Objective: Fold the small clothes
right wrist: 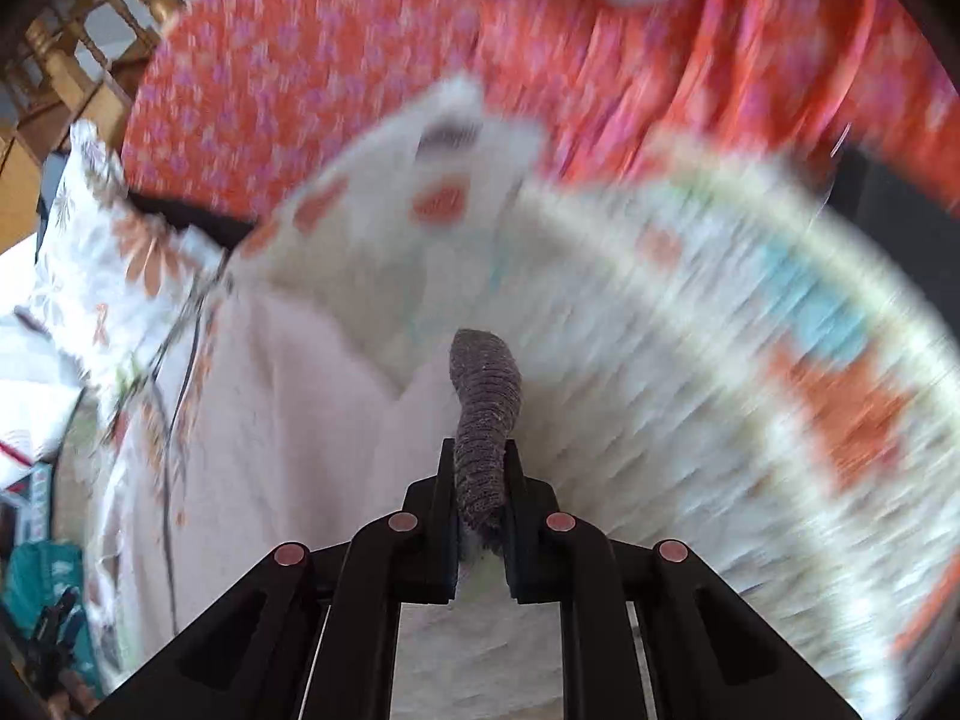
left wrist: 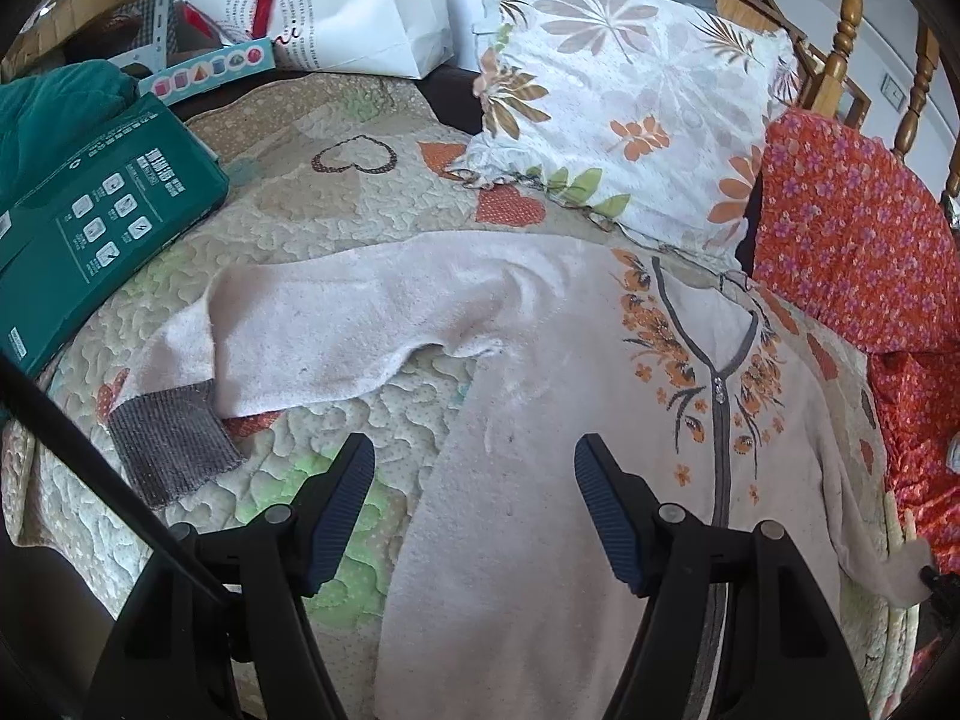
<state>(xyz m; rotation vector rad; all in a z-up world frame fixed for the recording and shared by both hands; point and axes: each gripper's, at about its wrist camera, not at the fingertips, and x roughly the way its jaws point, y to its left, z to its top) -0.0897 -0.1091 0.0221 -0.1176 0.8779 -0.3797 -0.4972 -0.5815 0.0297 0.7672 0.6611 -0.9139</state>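
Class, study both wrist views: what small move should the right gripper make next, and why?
Probably carry the grey cuff across onto the pink cardigan's body. The right gripper is shut on it, the cardigan lies spread flat, and the left gripper hangs open above it.

We hold our left gripper [left wrist: 474, 504] with its fingers [left wrist: 336, 498] spread wide apart, nothing between the blue ribbed pads, both pointing forward and downward. Our right gripper [right wrist: 480, 474] has its fingers [right wrist: 441, 510] drawn nearly together, pinching the grey ribbed cuff [right wrist: 483, 414], which stands up past the fingertips and bends over to the left. The right wrist view is streaked with blur beyond the fingers, while the fingers themselves read sharp.
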